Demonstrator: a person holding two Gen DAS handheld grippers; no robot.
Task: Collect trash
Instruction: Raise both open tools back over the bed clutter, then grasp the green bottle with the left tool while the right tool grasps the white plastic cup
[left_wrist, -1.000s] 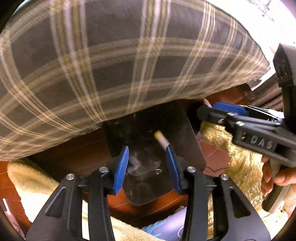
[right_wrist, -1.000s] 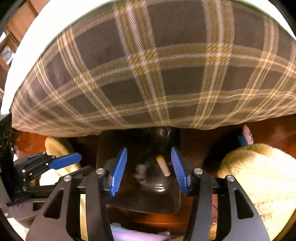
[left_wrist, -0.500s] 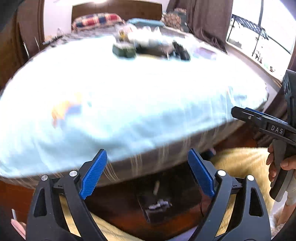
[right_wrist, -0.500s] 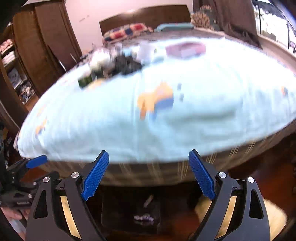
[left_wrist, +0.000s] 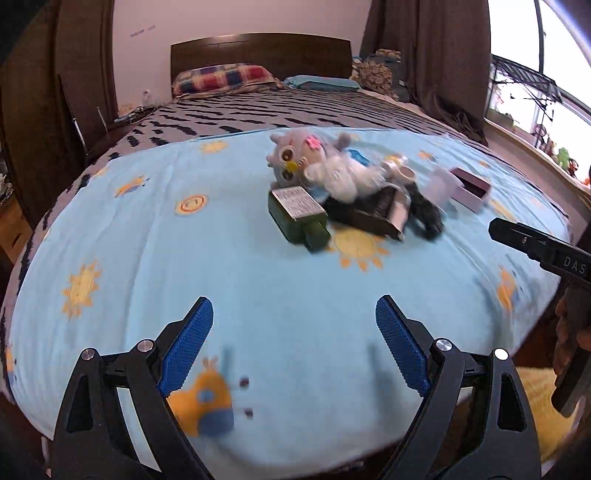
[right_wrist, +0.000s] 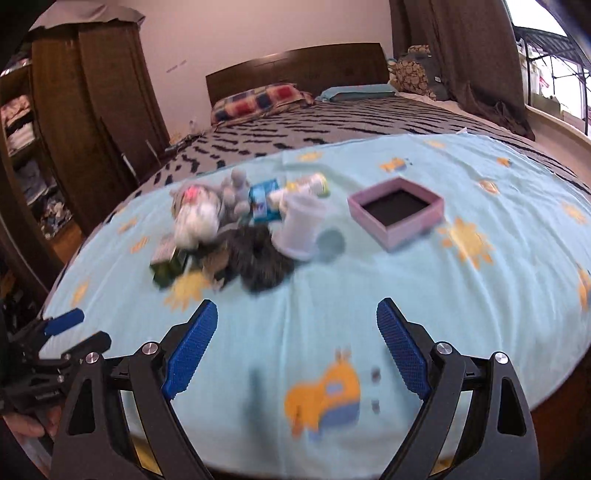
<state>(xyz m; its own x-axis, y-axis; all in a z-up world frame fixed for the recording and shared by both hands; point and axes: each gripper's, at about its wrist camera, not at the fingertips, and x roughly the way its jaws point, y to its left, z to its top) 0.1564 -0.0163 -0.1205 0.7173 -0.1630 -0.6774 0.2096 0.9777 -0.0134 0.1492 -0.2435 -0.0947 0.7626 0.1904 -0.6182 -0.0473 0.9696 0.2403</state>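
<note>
A heap of items lies on the light blue blanket (left_wrist: 258, 288) on the bed: a green bottle (left_wrist: 297, 218), a grey plush toy (left_wrist: 295, 158), a white wad (left_wrist: 343, 177), a black scrunchie (right_wrist: 258, 258), a white cup (right_wrist: 301, 227) and an open pink box (right_wrist: 397, 210). My left gripper (left_wrist: 295, 347) is open and empty above the blanket's near edge, well short of the heap. My right gripper (right_wrist: 295, 350) is open and empty too, also short of the heap. The right gripper shows at the right edge of the left wrist view (left_wrist: 535, 247).
The bed has a dark striped cover (left_wrist: 295, 110), pillows (left_wrist: 221, 77) and a wooden headboard (left_wrist: 258, 48). A wooden wardrobe (right_wrist: 92, 110) stands left. Dark curtains (left_wrist: 424, 55) and a window are to the right. A yellow fluffy rug (left_wrist: 535, 406) lies beside the bed.
Both grippers rose from the dark bin on the floor under the bed's edge to above the blanket, and both opened wide. The cigarette butt and bin are out of view.
</note>
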